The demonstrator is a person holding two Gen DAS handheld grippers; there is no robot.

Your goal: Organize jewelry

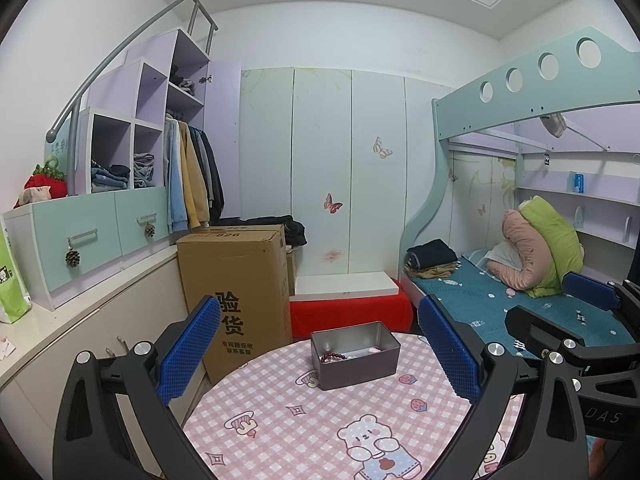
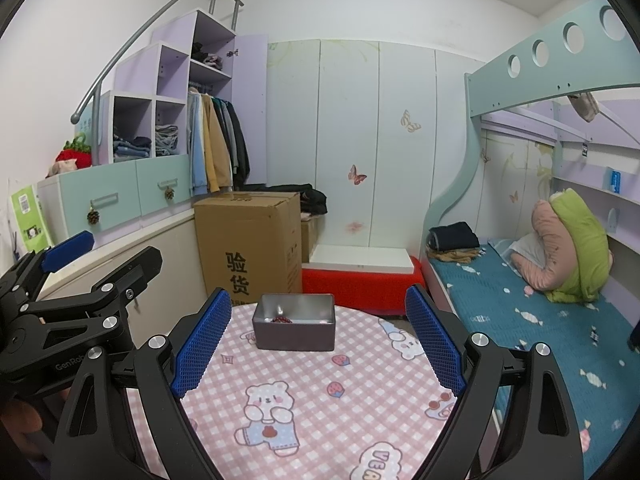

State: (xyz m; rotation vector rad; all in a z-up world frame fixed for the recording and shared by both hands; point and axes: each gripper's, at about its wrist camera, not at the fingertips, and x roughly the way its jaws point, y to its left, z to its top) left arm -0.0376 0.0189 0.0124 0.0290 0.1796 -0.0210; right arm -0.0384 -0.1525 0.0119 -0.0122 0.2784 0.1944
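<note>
Apparently you are nearly done: the bead bracelet (image 1: 333, 357) lies inside the tin (image 1: 394, 354) at mid-frame, no jewelry shows on the tablecloth (image 1: 304, 432), and your left gripper (image 1: 320, 356) and right gripper (image 2: 320, 344) hang empty, jaws apart.

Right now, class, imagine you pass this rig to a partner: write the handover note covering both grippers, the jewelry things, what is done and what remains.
Left gripper: open, empty, above the table.
Right gripper: open, empty, beside it.
Tin box: lidless, on the table's far side.
Done: red bead bracelet and a small pink item lie inside.
Left: no loose jewelry shows on the cloth; check outside these views.
</note>
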